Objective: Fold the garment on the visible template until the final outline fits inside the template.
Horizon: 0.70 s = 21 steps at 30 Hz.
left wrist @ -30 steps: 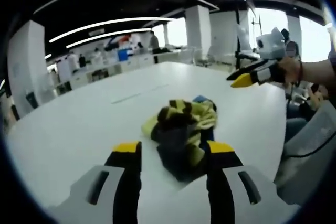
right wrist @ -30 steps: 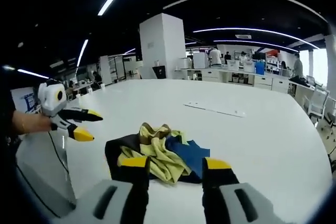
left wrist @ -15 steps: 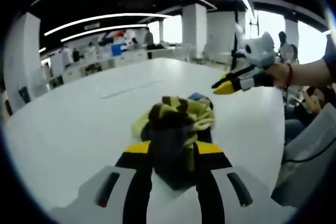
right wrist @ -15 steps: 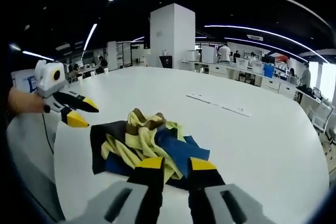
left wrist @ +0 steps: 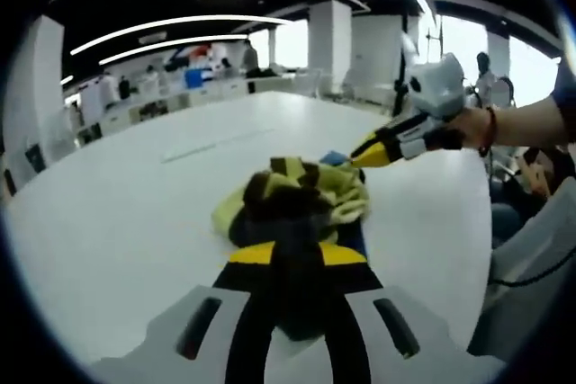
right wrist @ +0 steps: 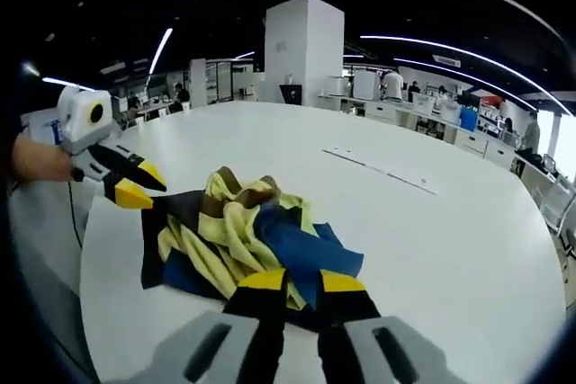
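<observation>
Now the garment [right wrist: 243, 236] lies crumpled on the white tabletop [right wrist: 432, 240], each hand-held gripper, left [left wrist: 297, 258] and right [right wrist: 301, 283], pinching its near edge, so I would lift both slowly apart to spread it flat.

My left gripper [left wrist: 294, 256] reaches forward low over the near edge of the tabletop, its yellow-tipped jaws drawn close together with dark cloth pinched between them. Seen from my other side, this same gripper [right wrist: 135, 184] comes in from the left edge of the tabletop, my left hand [right wrist: 34, 158] wrapped around its handle.

My right gripper [right wrist: 301, 281] also points forward near the tabletop's near edge, jaws nearly together on the fabric's edge. From the left gripper view it [left wrist: 366, 155] angles down from the right, held by my right hand [left wrist: 472, 126], forearm extended.
</observation>
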### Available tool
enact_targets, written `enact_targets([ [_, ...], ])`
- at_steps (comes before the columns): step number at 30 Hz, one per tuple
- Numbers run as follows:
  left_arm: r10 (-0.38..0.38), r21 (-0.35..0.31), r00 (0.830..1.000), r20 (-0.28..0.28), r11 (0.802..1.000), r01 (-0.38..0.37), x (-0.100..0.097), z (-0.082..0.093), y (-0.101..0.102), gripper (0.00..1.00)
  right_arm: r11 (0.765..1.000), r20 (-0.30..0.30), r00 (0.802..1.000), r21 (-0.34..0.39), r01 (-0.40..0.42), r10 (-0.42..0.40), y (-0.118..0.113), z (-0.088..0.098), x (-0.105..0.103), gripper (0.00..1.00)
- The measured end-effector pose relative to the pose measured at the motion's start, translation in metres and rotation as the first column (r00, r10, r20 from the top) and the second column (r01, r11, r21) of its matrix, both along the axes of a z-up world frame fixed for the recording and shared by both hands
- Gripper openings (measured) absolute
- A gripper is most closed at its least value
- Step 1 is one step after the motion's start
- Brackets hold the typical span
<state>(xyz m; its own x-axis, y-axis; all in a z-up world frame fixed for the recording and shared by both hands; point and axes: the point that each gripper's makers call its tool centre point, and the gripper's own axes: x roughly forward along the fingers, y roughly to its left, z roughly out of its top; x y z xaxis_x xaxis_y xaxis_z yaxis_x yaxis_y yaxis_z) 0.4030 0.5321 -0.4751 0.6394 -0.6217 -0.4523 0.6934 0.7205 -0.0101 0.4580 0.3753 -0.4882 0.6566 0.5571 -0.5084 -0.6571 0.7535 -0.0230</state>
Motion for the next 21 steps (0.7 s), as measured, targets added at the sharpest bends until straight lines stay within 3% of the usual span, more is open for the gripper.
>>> enact_targets([
  [4,-0.009,0.011,1.0,-0.006,1.0,0.009,-0.001,-0.003,-0.004,0.1,1.0,0.017,1.0,-0.008,-0.01,0.011,0.001,0.001,0.001,0.0],
  [8,-0.034,0.056,0.999,-0.023,0.998,0.035,-0.003,-0.012,-0.005,0.0,1.0,0.023,0.999,-0.008,-0.023,0.023,0.003,0.001,0.002,0.0],
  [11,-0.038,0.068,0.999,-0.013,0.997,0.039,-0.003,-0.012,-0.004,0.0,1.0,0.027,0.999,-0.011,-0.02,0.02,0.002,0.001,0.002,0.0],
  [18,-0.017,0.061,1.0,0.011,0.998,0.016,0.001,-0.005,0.0,0.0,1.0,0.063,0.998,-0.016,-0.019,0.02,-0.002,0.009,0.004,0.0],
  [21,-0.021,0.019,1.0,-0.015,1.0,0.021,0.001,0.0,0.0,0.0,1.0,0.068,0.997,-0.022,-0.02,0.022,-0.004,0.012,0.003,0.0],
])
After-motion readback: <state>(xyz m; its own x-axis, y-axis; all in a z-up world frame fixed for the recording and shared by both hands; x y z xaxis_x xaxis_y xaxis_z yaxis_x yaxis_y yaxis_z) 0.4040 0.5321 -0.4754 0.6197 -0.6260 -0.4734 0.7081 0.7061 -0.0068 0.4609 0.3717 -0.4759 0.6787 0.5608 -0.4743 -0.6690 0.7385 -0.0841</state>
